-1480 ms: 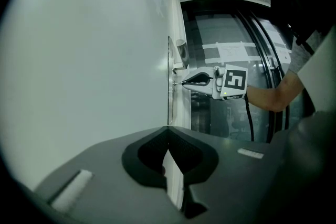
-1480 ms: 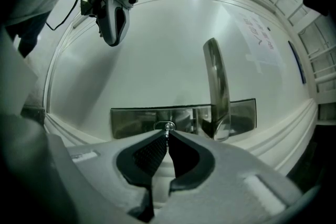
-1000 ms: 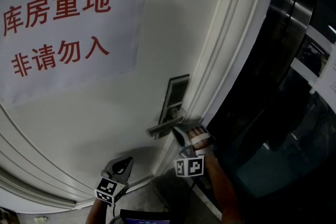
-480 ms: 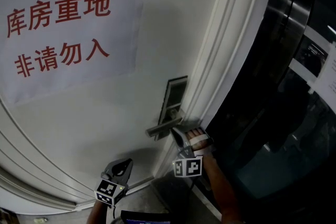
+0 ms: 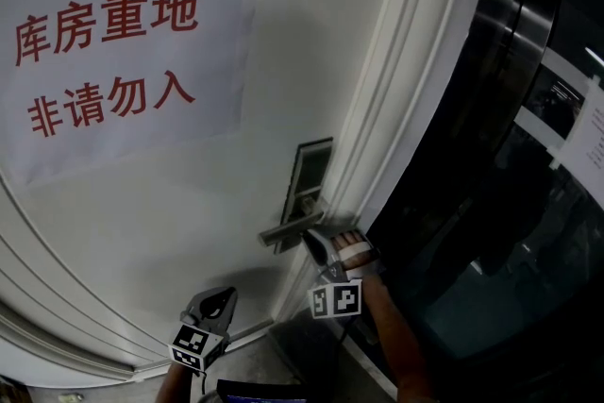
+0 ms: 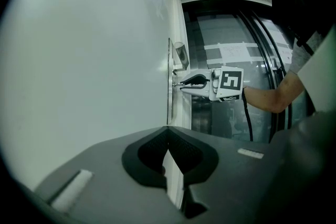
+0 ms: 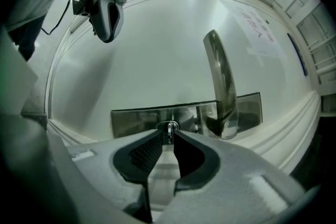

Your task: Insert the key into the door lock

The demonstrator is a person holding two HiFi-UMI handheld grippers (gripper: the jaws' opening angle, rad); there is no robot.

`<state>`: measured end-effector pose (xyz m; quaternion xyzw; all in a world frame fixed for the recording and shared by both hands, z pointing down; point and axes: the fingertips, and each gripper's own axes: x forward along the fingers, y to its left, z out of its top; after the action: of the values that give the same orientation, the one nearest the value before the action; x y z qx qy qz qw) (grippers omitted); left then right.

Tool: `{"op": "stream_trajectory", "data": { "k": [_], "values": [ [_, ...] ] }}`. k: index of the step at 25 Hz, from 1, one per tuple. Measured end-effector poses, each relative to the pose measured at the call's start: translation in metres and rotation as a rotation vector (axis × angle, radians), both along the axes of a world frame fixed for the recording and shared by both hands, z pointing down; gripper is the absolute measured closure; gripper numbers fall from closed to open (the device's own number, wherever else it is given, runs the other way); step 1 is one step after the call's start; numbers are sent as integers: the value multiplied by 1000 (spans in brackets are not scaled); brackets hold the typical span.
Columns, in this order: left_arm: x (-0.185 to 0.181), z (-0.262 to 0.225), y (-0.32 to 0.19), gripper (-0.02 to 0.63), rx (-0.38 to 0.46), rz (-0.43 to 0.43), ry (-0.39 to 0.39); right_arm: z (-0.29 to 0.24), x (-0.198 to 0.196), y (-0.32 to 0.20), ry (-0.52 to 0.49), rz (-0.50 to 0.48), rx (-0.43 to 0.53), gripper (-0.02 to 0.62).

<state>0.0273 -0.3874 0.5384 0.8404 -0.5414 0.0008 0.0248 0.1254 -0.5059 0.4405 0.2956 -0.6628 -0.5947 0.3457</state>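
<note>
The white door (image 5: 189, 203) fills most of the head view, with its moulded frame (image 5: 396, 109) running up toward 1 o'clock and dark glass (image 5: 491, 222) beyond it at 3 o'clock. A paper sign (image 5: 123, 61) with red characters is stuck on the door at 10 o'clock. Lower, toward 5 o'clock from the sign, sits the metal lock plate (image 5: 310, 179), and the lever handle (image 5: 288, 229) sticks out from its lower end.

The right hand-held gripper (image 5: 316, 245) is up against the plate just below the lever. Its own view shows the key (image 7: 169, 131) standing in the keyhole of the plate, its head between the jaw tips. The jaws have just been opening, and a slim gap now shows on either side of the key, so they seem to have let go of it. The left hand-held gripper (image 5: 225, 297) hangs at 7 o'clock from the right one, apart from the door, with its tips together on nothing.

The insertion looks done, since the key appears to stay in the lock by itself. What seems left is only to draw the right gripper back clear of the key.

Count: one door, one sign, one lock plate, one lever handle, two grippers, one key.
</note>
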Motion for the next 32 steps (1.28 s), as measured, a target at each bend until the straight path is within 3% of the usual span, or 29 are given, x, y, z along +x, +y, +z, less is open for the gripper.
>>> {"op": "stream_trajectory", "data": {
  "k": [9,14,22,32],
  "values": [
    [5,2,0,604,-7,8,-1,5,4,3,-24,-20,-45,380],
    [5,4,1,604,-11,12,-3,5,2,11,-43,-40,-53,356],
    [9,3,2,604,-5,17,-6,-4,9,21,-85,-29,-46,361],
    [20,-2,7,604,2,41,-12,-21,24,43,-221,-39,-71,488]
  ]
}}
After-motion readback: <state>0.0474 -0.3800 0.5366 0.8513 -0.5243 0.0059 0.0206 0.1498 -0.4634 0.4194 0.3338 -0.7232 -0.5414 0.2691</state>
